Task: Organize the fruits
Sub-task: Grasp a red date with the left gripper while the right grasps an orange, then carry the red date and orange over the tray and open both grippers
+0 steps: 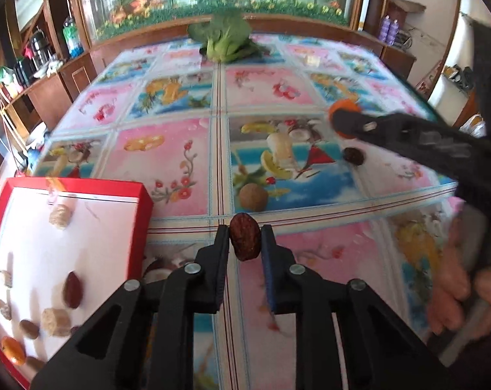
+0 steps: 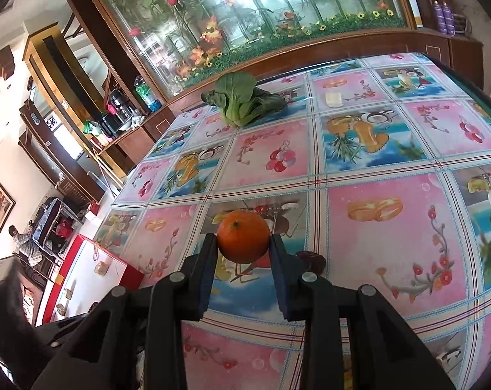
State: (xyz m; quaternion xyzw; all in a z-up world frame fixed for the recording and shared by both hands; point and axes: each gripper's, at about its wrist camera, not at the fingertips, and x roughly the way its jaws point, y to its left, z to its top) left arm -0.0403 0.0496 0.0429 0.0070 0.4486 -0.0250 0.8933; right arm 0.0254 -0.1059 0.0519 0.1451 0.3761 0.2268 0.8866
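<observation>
My left gripper [image 1: 244, 239] is shut on a dark red date [image 1: 244, 237], held above the table just right of a red box [image 1: 141, 195] with a white inside. The box holds another date [image 1: 72, 289], beige chunks [image 1: 60, 216], nuts and a small orange fruit [image 1: 14, 350]. My right gripper [image 2: 243, 239] is shut on a small orange [image 2: 243, 235]; it also shows in the left wrist view [image 1: 344, 118] at the right. Another date [image 1: 353, 156] lies on the table below it, also showing in the right wrist view [image 2: 312, 258].
The table has a glossy fruit-and-flower patterned cloth [image 2: 359, 195]. A bok choy [image 2: 242, 102] lies at its far edge, also in the left wrist view [image 1: 227, 37]. A wooden cabinet with a floral glass panel [image 2: 245, 16] stands behind; shelves with bottles stand at left.
</observation>
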